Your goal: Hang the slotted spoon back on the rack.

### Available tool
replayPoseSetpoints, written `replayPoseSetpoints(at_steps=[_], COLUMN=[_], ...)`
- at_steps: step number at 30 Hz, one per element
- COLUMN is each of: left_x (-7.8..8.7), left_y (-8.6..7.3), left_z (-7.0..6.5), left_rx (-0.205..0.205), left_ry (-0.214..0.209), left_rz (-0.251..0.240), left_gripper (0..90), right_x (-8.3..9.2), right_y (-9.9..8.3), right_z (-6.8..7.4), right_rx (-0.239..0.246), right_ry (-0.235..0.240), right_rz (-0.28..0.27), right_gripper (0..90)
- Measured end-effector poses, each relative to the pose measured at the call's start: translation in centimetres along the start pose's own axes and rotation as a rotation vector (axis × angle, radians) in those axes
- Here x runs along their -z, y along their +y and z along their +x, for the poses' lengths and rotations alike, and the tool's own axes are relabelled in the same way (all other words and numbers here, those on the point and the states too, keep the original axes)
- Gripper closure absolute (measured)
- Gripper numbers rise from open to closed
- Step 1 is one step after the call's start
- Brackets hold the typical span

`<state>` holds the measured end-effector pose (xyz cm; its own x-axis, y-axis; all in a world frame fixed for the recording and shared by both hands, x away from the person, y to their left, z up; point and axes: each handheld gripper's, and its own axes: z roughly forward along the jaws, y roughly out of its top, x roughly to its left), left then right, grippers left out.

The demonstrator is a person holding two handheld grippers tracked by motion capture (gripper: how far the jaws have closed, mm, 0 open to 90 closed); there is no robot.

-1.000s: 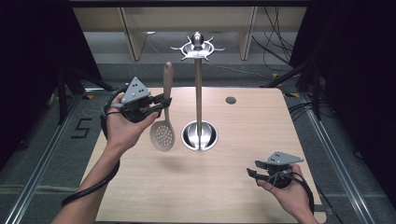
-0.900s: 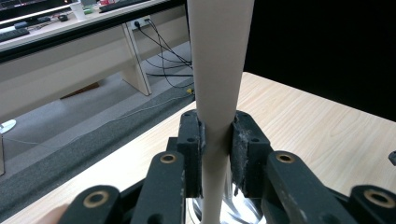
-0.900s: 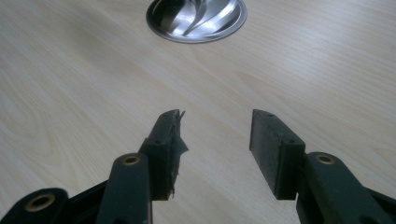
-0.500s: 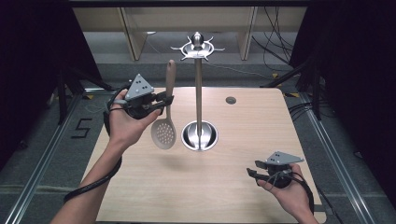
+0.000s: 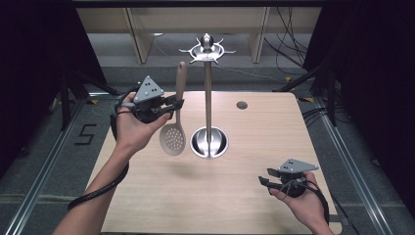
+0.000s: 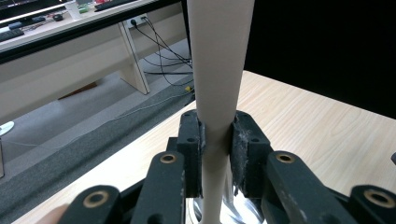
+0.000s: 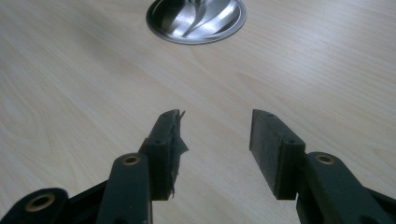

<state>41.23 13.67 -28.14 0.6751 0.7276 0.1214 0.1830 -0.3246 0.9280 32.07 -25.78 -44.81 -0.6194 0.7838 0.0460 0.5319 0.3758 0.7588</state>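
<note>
A beige slotted spoon point(image 5: 174, 127) hangs upright in the air, its perforated bowl down, left of the metal utensil stand point(image 5: 209, 98). My left gripper point(image 5: 172, 104) is shut on the spoon's handle point(image 6: 216, 84), the two pads pressing it from both sides in the left gripper view. The stand has a round steel base point(image 5: 209, 143) on the table and a hook ring point(image 5: 207, 47) at its top. My right gripper point(image 5: 264, 180) rests low over the table's front right, held in a hand. Its jaws stand open with nothing between them, gripper point(image 7: 215, 140), pointing toward the stand's base point(image 7: 196, 18).
The wooden table point(image 5: 264, 127) has a small dark round hole point(image 5: 242, 105) near its back right. Shelving legs and cables lie on the floor behind the table. Black curtains flank both sides.
The left hand has raised the spoon slightly and kept its grip. The right hand has not moved.
</note>
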Motion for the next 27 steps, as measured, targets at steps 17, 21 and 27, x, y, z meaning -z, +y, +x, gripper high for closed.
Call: replayPoseSetpoints(at_steps=[17,21,27], left_x=[-0.48,-0.49,-0.59], left_y=[0.51,0.60,0.76], left_z=[0.04,0.05,0.18], left_rx=[-0.009,-0.010,-0.012], left_ry=[0.000,0.001,0.000], left_rz=[0.017,0.019,0.026], left_gripper=[74.6,74.6,74.6], right_x=[-0.03,-0.01,-0.02], right_y=[-0.02,-0.01,-0.01], right_z=[-0.01,0.02,0.02], right_rx=[-0.001,-0.004,-0.004], right_ry=[-0.001,0.001,0.001], right_rz=[-0.006,-0.007,-0.007], right_gripper=[53.6,53.6,53.6])
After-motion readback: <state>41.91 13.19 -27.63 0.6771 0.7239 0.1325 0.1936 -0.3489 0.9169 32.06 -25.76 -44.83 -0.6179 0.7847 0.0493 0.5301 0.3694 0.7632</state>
